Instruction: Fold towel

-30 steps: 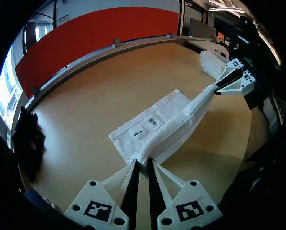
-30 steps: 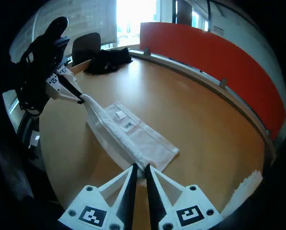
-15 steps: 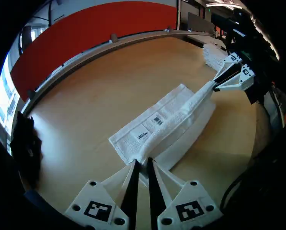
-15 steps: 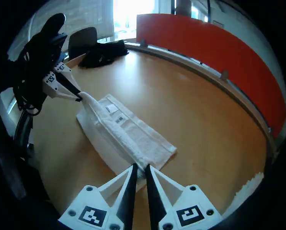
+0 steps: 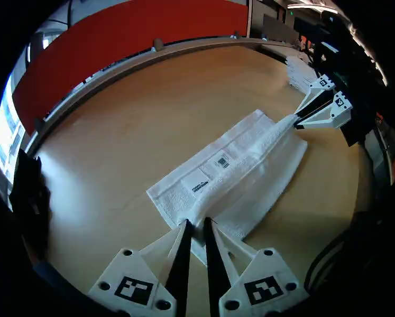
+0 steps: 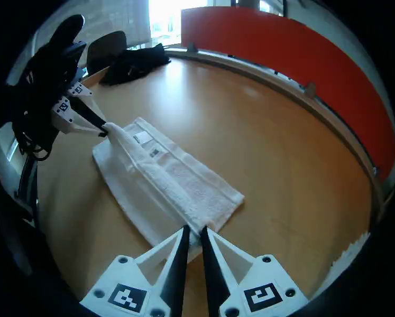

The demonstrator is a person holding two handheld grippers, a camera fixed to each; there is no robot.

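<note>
A white towel (image 5: 234, 169) lies lengthwise on the wooden table (image 5: 144, 121), with two labels on its upper face. My left gripper (image 5: 195, 232) is shut on the towel's near corner, lifting a ridge of cloth. At the far end the right gripper (image 5: 297, 119) pinches the other corner. In the right gripper view the same towel (image 6: 165, 182) stretches from my right gripper (image 6: 193, 235), shut on its near corner, to the left gripper (image 6: 104, 129) at the far end, held by a dark-gloved hand (image 6: 44, 79).
A red panel (image 5: 118, 42) runs along the table's far edge. A stack of white towels (image 5: 303, 71) sits at the far right. Black clothing (image 6: 136, 63) and a chair (image 6: 104, 50) stand at the table's far end in the right gripper view.
Both grippers have carried the held edge across the towel toward the far side, so more of the lower layer now lies spread flat on the table.
</note>
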